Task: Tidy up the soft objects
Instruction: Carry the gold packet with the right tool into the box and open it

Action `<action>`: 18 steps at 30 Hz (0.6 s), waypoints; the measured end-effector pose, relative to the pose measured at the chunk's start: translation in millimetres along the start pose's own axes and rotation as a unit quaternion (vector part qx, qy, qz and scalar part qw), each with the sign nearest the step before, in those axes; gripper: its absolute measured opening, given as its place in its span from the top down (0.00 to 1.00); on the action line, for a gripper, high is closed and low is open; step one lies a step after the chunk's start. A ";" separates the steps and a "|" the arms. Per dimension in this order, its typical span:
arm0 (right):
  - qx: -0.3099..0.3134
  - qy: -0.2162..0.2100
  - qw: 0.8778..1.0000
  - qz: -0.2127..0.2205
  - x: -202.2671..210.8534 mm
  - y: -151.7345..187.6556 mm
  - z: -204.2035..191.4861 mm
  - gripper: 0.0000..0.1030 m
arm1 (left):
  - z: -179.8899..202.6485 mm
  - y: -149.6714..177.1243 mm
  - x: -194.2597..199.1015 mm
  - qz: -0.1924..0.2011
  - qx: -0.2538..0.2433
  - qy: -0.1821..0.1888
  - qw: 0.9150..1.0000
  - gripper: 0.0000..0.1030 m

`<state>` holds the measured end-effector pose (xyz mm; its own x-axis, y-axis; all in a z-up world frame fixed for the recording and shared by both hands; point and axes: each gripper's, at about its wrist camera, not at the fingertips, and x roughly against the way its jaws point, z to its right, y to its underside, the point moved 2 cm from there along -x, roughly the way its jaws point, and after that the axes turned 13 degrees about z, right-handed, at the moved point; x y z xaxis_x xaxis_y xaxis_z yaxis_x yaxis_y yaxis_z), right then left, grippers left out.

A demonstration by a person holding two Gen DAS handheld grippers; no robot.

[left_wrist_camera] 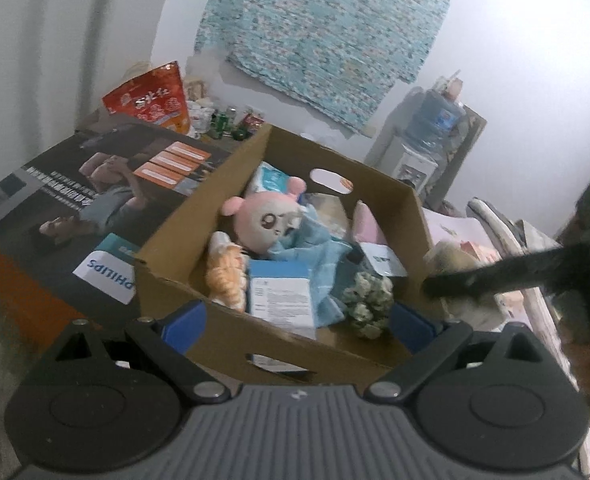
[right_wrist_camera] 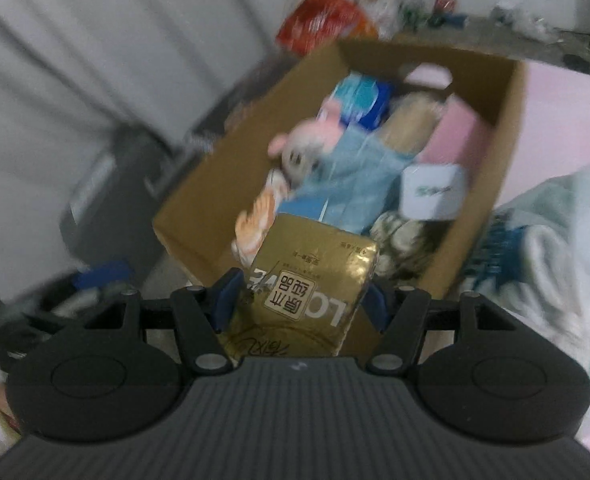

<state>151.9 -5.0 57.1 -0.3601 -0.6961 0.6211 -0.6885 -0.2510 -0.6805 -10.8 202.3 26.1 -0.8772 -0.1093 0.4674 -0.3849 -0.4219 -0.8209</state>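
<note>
While the right gripper (right_wrist_camera: 299, 304) clamps the gold pack (right_wrist_camera: 315, 280) and the left gripper (left_wrist_camera: 299, 320) gapes empty, crowding in the cardboard box (right_wrist_camera: 199, 200) could tip it out.

Clutter around the room, away from the sorting.
A patterned teal cloth (left_wrist_camera: 323, 36) hangs on the white wall. Below it, to the right, stands a water dispenser (left_wrist_camera: 425, 148) with a blue bottle on top. A red snack bag (left_wrist_camera: 151, 100) stands upright behind a large dark Philips box (left_wrist_camera: 95, 208), which lies flat. Green cans (left_wrist_camera: 225, 122) cluster just beside the bag. A pale curtain (right_wrist_camera: 75, 40) fills the left of the right wrist view.
</note>
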 end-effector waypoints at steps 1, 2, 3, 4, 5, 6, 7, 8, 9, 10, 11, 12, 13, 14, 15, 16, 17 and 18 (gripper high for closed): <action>0.007 0.002 1.000 -0.016 -11.3 0.9 -4.1 0.40 | -5.2 -0.8 -0.2 0.001 0.004 -0.004 1.000 0.04; 0.014 0.008 0.999 -0.029 -22.0 1.1 -6.9 0.40 | -10.0 -1.5 -0.4 0.002 0.008 -0.007 1.000 0.04; 0.024 0.013 0.999 -0.039 -30.5 3.4 -6.8 0.39 | -14.3 -1.9 -0.4 0.003 0.013 -0.010 1.000 0.04; 0.038 0.018 0.998 -0.052 -39.4 4.8 -10.1 0.38 | -19.3 -2.3 -0.7 0.004 0.018 -0.013 1.000 0.04; 0.046 0.024 0.997 -0.062 -46.5 5.7 -8.7 0.37 | -23.7 -3.0 -0.8 0.004 0.022 -0.015 1.000 0.04; 0.054 0.030 0.995 -0.076 -53.7 8.2 -8.5 0.37 | -27.4 -3.0 -0.9 0.003 0.025 -0.017 1.000 0.04; 0.062 0.036 0.993 -0.090 -60.9 10.3 -8.0 0.36 | -31.4 -3.0 -1.1 0.003 0.028 -0.020 0.999 0.04; 0.068 0.042 0.992 -0.100 -69.0 11.6 -4.7 0.36 | -34.6 -2.6 -1.2 0.003 0.031 -0.022 0.999 0.04; 0.076 0.050 0.990 -0.109 -75.0 13.6 -4.2 0.34 | -38.0 -2.7 -1.6 0.001 0.034 -0.025 0.999 0.04; 0.097 0.059 0.988 -0.108 -78.0 14.6 -6.6 0.30 | -40.6 -2.6 -2.0 0.001 0.037 -0.026 0.999 0.04; 0.109 0.066 0.986 -0.111 -79.7 15.0 -8.9 0.28 | -43.3 -2.4 -2.3 0.000 0.040 -0.027 0.999 0.04; 0.110 0.068 0.985 -0.115 -82.7 15.1 -8.5 0.27 | -45.4 -1.8 -1.8 -0.001 0.043 -0.028 0.999 0.04; 0.108 0.067 0.985 -0.118 -83.8 15.4 -8.2 0.27 | -47.0 -1.5 -1.5 -0.002 0.044 -0.028 0.999 0.04; 0.109 0.068 0.984 -0.120 -83.5 15.5 -8.9 0.27 | -48.3 -1.2 -1.4 -0.002 0.045 -0.028 0.999 0.04; 0.109 0.070 0.984 -0.121 -84.2 15.3 -8.5 0.27 | -49.1 -1.2 -0.8 -0.002 0.046 -0.028 0.999 0.04; 0.106 0.071 0.985 -0.120 -83.2 14.9 -8.2 0.27 | -48.9 -1.1 -0.6 -0.001 0.045 -0.028 0.999 0.04; 0.102 0.070 0.985 -0.118 -83.5 14.4 -7.4 0.27 | -49.0 -1.2 -0.5 -0.002 0.045 -0.027 0.999 0.04; 0.098 0.070 0.986 -0.115 -81.8 13.8 -6.8 0.27 | -49.4 -1.3 0.5 -0.001 0.045 -0.026 0.999 0.04</action>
<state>167.6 53.0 -0.4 -0.3004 -0.5097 0.8062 -0.6322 -0.5264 -0.5685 -24.9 247.2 11.2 -0.8596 -0.1543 0.4871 -0.3571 -0.5003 -0.7887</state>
